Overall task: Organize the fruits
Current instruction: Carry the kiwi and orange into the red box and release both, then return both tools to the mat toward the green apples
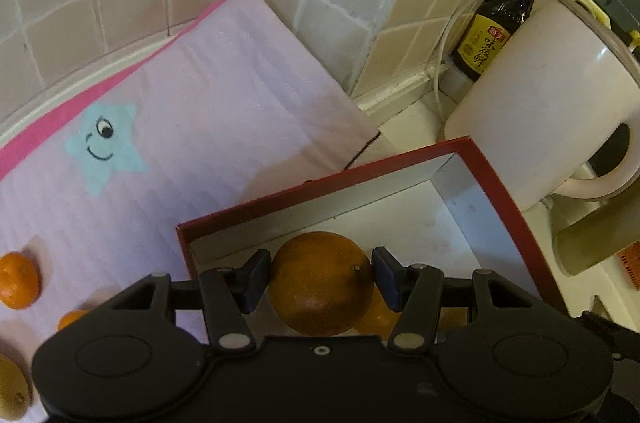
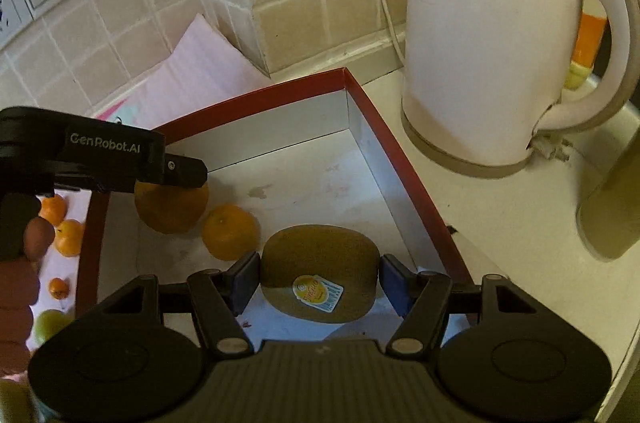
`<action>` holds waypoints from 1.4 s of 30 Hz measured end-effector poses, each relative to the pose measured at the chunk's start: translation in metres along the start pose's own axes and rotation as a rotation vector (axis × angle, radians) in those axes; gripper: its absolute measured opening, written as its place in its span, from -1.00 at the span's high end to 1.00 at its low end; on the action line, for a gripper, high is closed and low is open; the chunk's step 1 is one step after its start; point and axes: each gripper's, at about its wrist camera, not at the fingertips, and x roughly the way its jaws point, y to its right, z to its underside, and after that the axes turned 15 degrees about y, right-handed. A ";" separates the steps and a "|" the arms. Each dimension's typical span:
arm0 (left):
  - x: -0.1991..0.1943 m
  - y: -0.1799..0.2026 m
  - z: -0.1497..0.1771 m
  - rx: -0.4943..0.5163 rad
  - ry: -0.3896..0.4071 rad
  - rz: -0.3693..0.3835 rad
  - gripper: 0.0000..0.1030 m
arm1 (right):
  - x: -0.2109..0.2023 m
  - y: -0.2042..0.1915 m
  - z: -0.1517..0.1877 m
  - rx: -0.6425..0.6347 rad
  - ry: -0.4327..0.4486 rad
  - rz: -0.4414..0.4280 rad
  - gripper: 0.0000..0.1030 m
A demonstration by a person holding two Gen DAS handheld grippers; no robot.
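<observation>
My left gripper (image 1: 322, 279) is shut on a large orange (image 1: 320, 283) and holds it over the near left part of a red-rimmed box (image 1: 496, 183). It shows in the right wrist view too, where the left gripper (image 2: 176, 179) holds the orange (image 2: 172, 209) just above the box floor. My right gripper (image 2: 318, 283) is shut on a brown kiwi (image 2: 320, 279) with a sticker, inside the box (image 2: 400, 151). A smaller orange (image 2: 230, 231) lies on the box floor between them.
A pink mat (image 1: 180, 111) with a blue star lies left of the box and carries small mandarins (image 1: 18, 279) and a green fruit (image 2: 50, 323). A white kettle (image 2: 492, 35) with its cord stands right of the box. A soy sauce bottle (image 1: 500, 23) stands behind, against the tiled wall.
</observation>
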 end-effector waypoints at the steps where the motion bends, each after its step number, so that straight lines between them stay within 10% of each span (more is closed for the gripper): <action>1: 0.000 0.001 0.000 0.010 0.000 -0.004 -0.30 | 0.001 -0.002 0.000 -0.007 -0.004 0.000 -0.30; 17: -0.015 0.015 -0.002 0.098 0.026 -0.034 -0.45 | -0.020 -0.011 -0.005 -0.048 0.052 0.016 -0.40; 29: -0.157 -0.028 -0.016 0.039 0.248 -0.075 -0.53 | -0.107 -0.008 -0.037 0.017 0.240 0.018 -0.52; 42: -0.338 -0.141 0.001 -0.135 0.495 -0.268 -0.55 | -0.153 -0.112 -0.049 -0.092 0.319 -0.159 -0.61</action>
